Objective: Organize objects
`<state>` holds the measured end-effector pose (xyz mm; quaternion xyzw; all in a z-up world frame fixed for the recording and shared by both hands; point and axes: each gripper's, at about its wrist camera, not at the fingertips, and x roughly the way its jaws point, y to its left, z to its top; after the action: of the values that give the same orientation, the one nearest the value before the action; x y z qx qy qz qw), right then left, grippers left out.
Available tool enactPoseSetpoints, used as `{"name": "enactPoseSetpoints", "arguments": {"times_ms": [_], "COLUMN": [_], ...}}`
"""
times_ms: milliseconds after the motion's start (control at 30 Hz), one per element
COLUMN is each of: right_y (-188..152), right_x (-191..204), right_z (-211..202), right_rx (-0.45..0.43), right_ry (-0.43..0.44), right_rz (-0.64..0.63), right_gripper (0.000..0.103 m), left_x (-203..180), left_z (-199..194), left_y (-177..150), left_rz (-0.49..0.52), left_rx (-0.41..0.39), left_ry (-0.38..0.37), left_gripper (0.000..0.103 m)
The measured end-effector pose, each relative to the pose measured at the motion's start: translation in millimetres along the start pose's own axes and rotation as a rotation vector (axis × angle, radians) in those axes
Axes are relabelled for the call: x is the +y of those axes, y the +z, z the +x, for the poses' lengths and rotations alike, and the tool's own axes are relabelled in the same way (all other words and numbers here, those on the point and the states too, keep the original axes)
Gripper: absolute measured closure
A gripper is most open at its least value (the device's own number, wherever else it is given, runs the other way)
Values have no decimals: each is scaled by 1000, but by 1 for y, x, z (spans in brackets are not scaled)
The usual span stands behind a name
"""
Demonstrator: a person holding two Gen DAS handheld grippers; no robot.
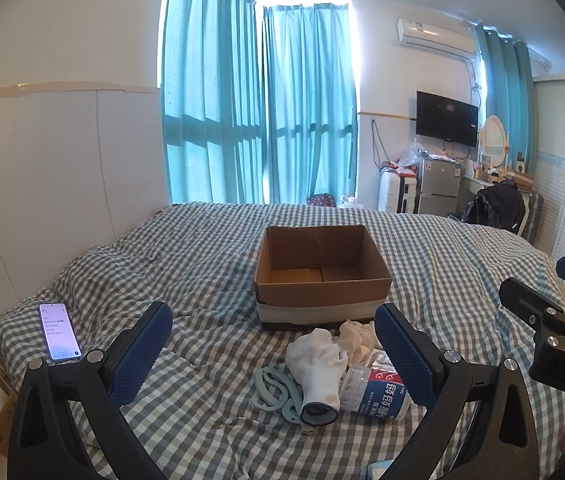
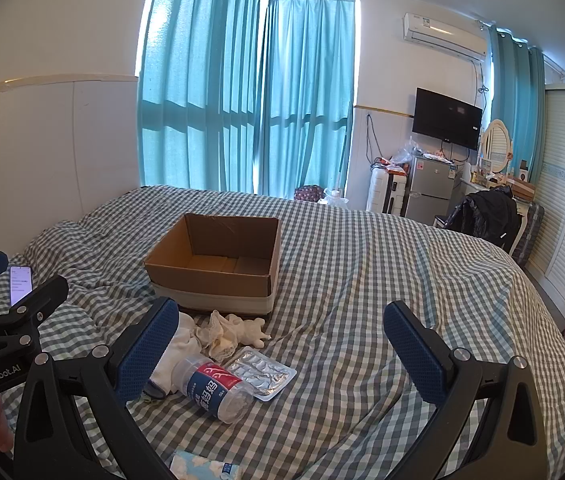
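Observation:
An open, empty cardboard box [image 1: 318, 280] [image 2: 218, 268] stands on the checked bed. In front of it lies a small pile: a white sock [image 1: 316, 364], pale blue clips [image 1: 272, 394], a clear jar with a blue and red label [image 1: 378, 392] [image 2: 214, 388], a crumpled lace cloth [image 2: 222, 334] and a silver blister pack [image 2: 262, 372]. My left gripper [image 1: 278, 354] is open above the pile, holding nothing. My right gripper [image 2: 282, 350] is open, holding nothing, above the blister pack and the bed to its right.
A lit phone [image 1: 59, 330] lies on the bed at the left. A blue-and-white packet [image 2: 202, 466] lies at the near edge. Curtains, a fridge [image 2: 430, 192], a TV and a wardrobe stand beyond the bed.

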<state>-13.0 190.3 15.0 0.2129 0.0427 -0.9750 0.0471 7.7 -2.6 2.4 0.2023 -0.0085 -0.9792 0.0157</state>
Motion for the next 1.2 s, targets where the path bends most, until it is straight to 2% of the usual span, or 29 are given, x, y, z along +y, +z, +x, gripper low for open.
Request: {"name": "enactPoseSetpoints", "arguments": {"times_ms": [1200], "right_y": [1], "right_x": [8], "right_z": [-15], "right_rx": [-15], "right_ry": [-18], "right_rz": [-20], "right_gripper": [0], "left_x": [5], "left_z": [-5], "left_y": [-3], "left_rz": [-4], "left_rx": [11], "left_ry": [9], "left_gripper": [0]}}
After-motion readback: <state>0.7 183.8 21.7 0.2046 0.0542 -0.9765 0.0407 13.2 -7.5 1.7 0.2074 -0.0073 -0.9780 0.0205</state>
